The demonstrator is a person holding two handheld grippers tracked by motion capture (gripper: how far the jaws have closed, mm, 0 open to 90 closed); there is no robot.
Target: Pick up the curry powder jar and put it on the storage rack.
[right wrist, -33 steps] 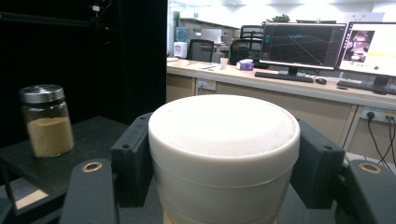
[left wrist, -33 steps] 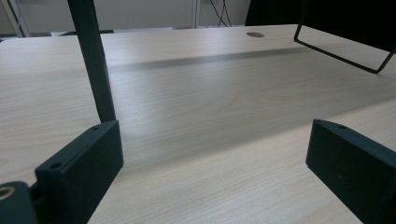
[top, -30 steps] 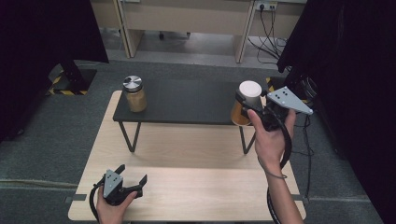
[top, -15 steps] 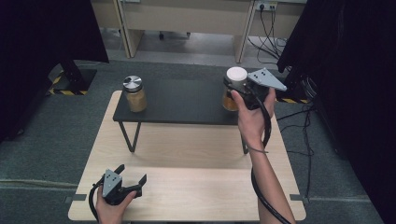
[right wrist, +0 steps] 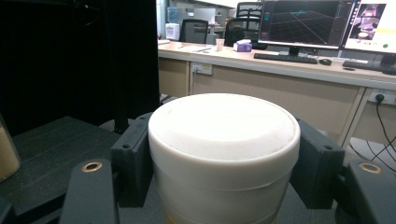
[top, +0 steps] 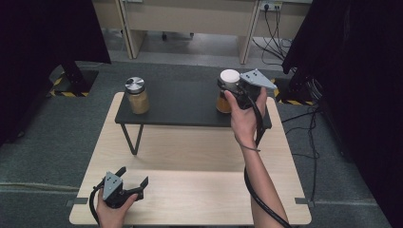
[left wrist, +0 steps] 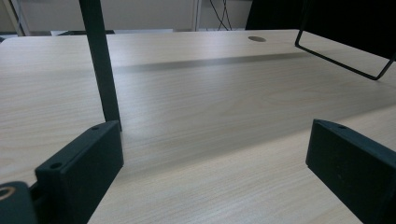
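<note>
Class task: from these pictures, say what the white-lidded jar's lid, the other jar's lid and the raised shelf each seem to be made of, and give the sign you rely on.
White lid: probably plastic, matte, with an even off-white surface and soft rounded edge. Other jar's lid: looks like metal, silvery with bright and dark reflections. Raised shelf: dark matte top, material unclear, on thin black legs that look like bent metal rod.

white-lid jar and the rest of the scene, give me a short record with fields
held thing: white-lid jar, amber contents, over the right end of the black shelf
right claw: shut on the white-lid jar, a jaw on each side just under the lid
left claw: open, nothing between the jaws, low over the wooden table at its near left
other jar: silver-lid jar, upright on the shelf's left end
shelf: stands on the wooden table on thin black legs
</note>
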